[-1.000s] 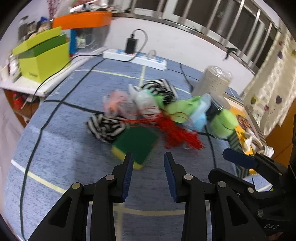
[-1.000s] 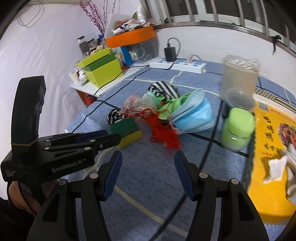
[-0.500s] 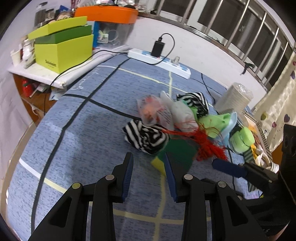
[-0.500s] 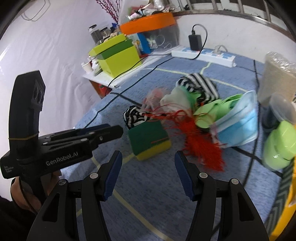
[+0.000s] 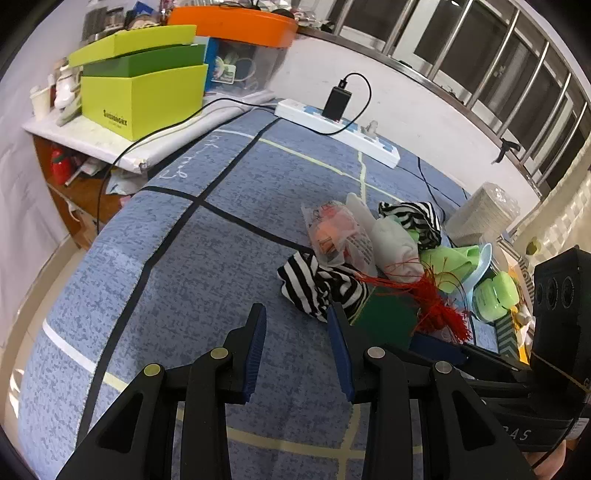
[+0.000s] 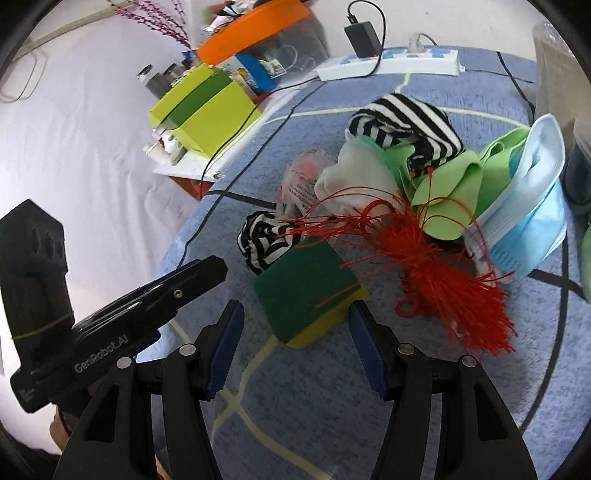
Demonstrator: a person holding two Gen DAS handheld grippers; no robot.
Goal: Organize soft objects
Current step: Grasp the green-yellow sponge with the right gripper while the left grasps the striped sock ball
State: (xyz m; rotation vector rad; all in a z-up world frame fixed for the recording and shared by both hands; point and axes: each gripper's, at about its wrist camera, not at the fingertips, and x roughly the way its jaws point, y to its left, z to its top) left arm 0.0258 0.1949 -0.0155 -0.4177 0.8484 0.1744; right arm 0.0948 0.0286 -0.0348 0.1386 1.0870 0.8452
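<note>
On the blue patterned table cover point(image 5: 207, 266), a heap of soft things: green-and-yellow sponge point(image 6: 310, 291) nearest, flat on its yellow underside, green face up. Just behind its far left corner, a small striped black-and-white cloth point(image 6: 264, 240), touching it. Across the sponge's top and trailing off to the right, a red tassel point(image 6: 443, 280) with loose threads, some lying over the sponge's face. Behind that, a white cloth point(image 6: 351, 177), a crumpled clear bag with pinkish contents point(image 6: 303, 177), a bright green cloth point(image 6: 450, 192), a larger striped cloth point(image 6: 402, 118) at the far end, and a light blue face mask point(image 6: 532, 206) leaning at the heap's right edge.

Right gripper point(image 6: 295, 328) hovering low over the cover, blue pads spread wide, pinching nothing; the sponge's near edge sits in the gap between the tips, untouched as far as can be told. Left gripper point(image 5: 297, 328) also spread and empty, tips just short of the small striped cloth point(image 5: 321, 288), right tip overlapping it in the left wrist view; contact cannot be told.

Further back: a white power strip point(image 5: 332, 125) with a black charger plugged in, a lime-green box point(image 5: 144, 85) on a side shelf, an orange-lidded bin point(image 5: 236, 22) behind
</note>
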